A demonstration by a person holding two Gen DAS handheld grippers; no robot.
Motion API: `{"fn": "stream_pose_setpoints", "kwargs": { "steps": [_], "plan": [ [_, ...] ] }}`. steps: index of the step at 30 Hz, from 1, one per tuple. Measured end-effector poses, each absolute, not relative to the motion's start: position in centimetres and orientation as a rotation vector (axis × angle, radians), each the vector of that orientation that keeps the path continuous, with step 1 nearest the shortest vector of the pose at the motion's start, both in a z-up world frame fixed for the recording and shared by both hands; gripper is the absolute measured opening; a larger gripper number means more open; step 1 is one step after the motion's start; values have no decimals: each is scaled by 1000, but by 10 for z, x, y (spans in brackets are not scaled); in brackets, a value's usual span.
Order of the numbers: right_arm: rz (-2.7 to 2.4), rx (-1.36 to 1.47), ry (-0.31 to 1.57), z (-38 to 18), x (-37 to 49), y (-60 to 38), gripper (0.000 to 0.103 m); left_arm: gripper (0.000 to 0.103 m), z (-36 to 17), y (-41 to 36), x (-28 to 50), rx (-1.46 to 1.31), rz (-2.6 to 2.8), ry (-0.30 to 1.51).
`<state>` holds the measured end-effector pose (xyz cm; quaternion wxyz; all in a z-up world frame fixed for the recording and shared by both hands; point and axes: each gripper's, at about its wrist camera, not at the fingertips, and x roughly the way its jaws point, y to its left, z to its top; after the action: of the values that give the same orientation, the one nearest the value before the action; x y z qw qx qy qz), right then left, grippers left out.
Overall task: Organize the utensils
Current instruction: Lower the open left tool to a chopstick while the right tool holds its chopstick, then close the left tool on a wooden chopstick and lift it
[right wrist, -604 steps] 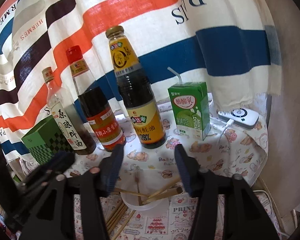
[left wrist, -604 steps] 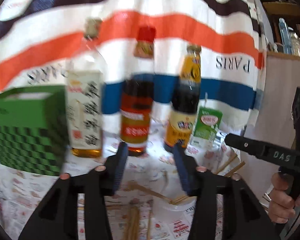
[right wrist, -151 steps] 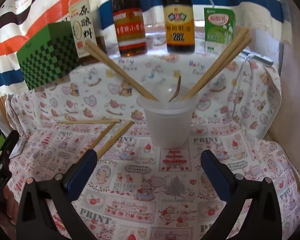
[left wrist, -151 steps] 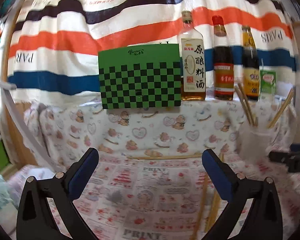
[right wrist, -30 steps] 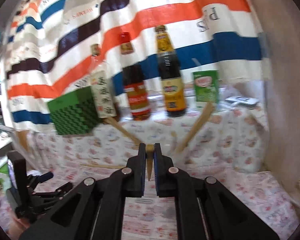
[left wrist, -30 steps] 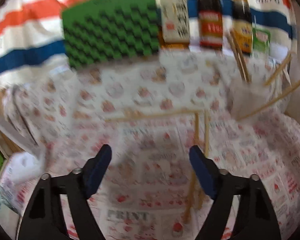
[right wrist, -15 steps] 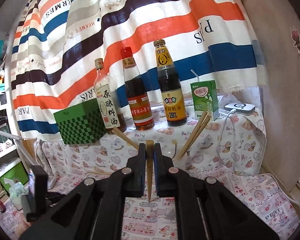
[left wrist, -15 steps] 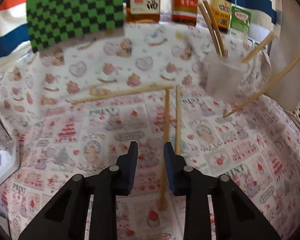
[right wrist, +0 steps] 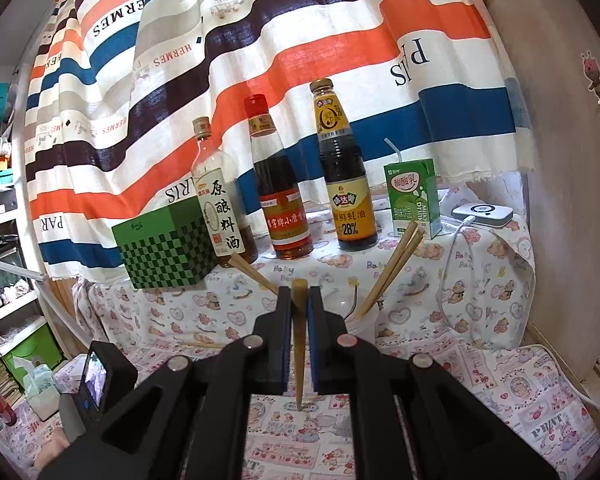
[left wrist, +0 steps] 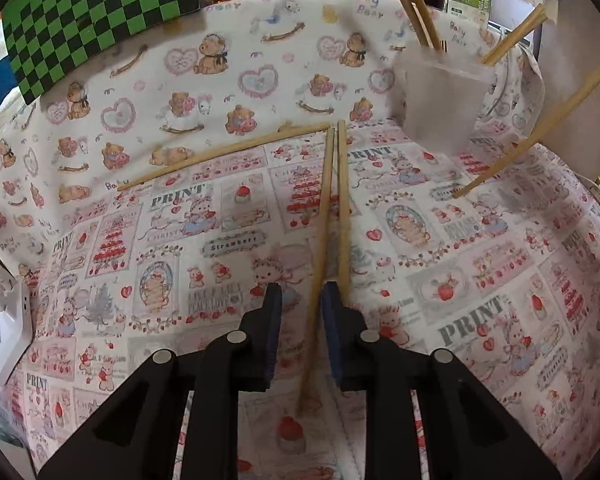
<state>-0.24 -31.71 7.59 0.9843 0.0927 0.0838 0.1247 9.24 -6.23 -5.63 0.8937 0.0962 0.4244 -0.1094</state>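
Note:
Two wooden chopsticks lie side by side on the printed cloth. The left one [left wrist: 324, 216] runs between the jaws of my left gripper [left wrist: 300, 308], which are closing. It lies near the right pad, with a gap to the left pad. The second chopstick [left wrist: 343, 208] ends behind the right finger. A third chopstick [left wrist: 224, 156] lies crosswise further back. My right gripper [right wrist: 299, 304] is shut on one chopstick [right wrist: 299, 344], tip hanging down, which also shows in the left wrist view as the chopstick [left wrist: 536, 128]. A translucent cup [left wrist: 440, 100] holds several chopsticks [right wrist: 396, 268].
A green checked box [right wrist: 168, 248], three sauce bottles [right wrist: 280, 200] and a green drink carton [right wrist: 412, 200] line the raised back ledge. A white charger [right wrist: 482, 214] with its cable sits at the right, by a wall panel [right wrist: 572, 160]. Shelves [right wrist: 4, 200] stand at the left.
My left gripper has tipped down and sunk toward the cloth, and its jaws have narrowed from wide to close around one chopstick. The right gripper still holds its chopstick.

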Motion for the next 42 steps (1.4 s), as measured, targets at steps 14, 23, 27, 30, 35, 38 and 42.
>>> {"fn": "stream_pose_setpoints", "kwargs": {
  "steps": [14, 23, 27, 30, 35, 38, 42],
  "plan": [
    [236, 221, 157, 78, -4, -325, 7, 4, -48, -59, 76, 125, -274, 844],
    [235, 219, 154, 77, -5, -324, 7, 4, 17, -24, 33, -107, -291, 432],
    [227, 218, 146, 77, -5, -324, 7, 4, 30, -18, 19, -132, -269, 327],
    [225, 216, 141, 77, -6, -323, 7, 4, 35, -18, 14, -133, -243, 286],
    [221, 214, 128, 78, -7, -324, 7, 4, 41, -16, 12, -120, -186, 275],
    [219, 222, 147, 83, -7, -325, 7, 4, 52, -21, 19, -100, -181, 291],
    [214, 194, 137, 112, -4, -327, 7, 4, 81, -31, 22, -50, -171, 274]
  ]
}}
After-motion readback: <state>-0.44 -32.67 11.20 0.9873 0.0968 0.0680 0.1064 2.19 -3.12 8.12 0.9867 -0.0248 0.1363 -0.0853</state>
